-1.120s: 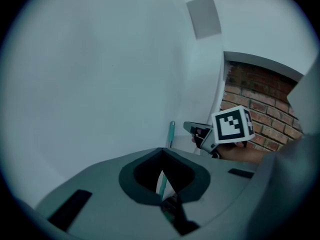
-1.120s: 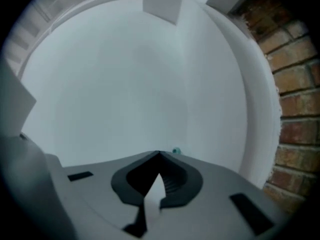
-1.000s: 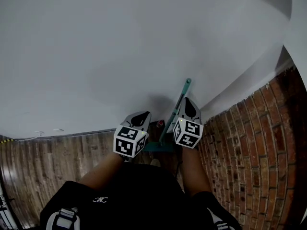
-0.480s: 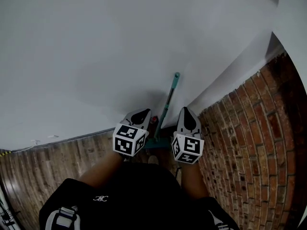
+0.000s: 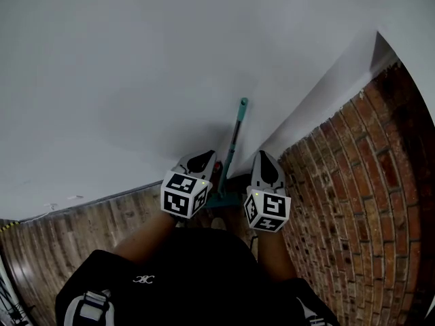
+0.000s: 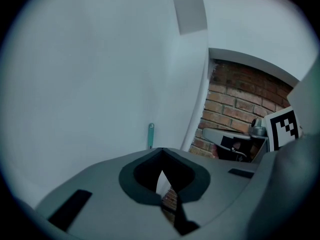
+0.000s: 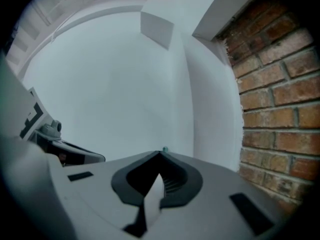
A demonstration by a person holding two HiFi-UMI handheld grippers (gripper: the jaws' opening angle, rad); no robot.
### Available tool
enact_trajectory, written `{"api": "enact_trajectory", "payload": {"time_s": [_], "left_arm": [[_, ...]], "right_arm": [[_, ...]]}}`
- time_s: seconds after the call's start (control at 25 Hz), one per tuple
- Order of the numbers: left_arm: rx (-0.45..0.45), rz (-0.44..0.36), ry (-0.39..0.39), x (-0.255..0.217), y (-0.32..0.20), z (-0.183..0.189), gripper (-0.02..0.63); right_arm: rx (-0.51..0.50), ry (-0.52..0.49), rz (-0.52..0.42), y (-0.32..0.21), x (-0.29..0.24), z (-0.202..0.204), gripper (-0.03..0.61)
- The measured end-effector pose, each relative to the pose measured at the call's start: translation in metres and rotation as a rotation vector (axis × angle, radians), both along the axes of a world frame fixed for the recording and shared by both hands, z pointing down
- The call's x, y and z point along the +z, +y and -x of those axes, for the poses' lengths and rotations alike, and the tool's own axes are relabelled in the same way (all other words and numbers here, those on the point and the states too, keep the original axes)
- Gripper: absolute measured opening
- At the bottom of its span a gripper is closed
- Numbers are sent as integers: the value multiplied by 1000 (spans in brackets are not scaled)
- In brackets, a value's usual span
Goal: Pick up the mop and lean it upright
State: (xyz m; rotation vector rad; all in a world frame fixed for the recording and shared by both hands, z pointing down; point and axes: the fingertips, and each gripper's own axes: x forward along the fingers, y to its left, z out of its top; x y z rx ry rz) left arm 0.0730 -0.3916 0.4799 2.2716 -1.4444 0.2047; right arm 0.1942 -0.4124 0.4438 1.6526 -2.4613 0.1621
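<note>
The mop's teal handle [image 5: 233, 145] leans upright against the white wall [image 5: 136, 80], its tip high on the wall and its teal head [image 5: 221, 201] on the floor below. My left gripper [image 5: 202, 160] is just left of the handle and my right gripper [image 5: 264, 161] just right of it, both apart from it. Both are shut and hold nothing. The handle's tip [image 6: 151, 134] shows above my left gripper [image 6: 161, 151] in the left gripper view. Only a speck of the tip [image 7: 164, 149] peeks over my right gripper [image 7: 160, 155] in the right gripper view.
A red brick wall [image 5: 340, 202] meets the white wall at a corner just right of the mop. Wooden floor [image 5: 81, 223] runs to the left. The person's dark clothing [image 5: 183, 277] fills the bottom of the head view. A small red thing [image 5: 218, 166] sits by the mop's base.
The mop handle was close against my right gripper and now stands free between the two grippers. The right gripper has drawn back from it. The left gripper has hardly moved.
</note>
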Motion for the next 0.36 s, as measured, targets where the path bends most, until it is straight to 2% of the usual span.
{"api": "enact_trajectory", "payload": {"time_s": [0.36], "left_arm": [[-5,-11,-16,-8,0,-9,-3]], "right_arm": [[-23,-8,6,-2,-3,-9,12]]}}
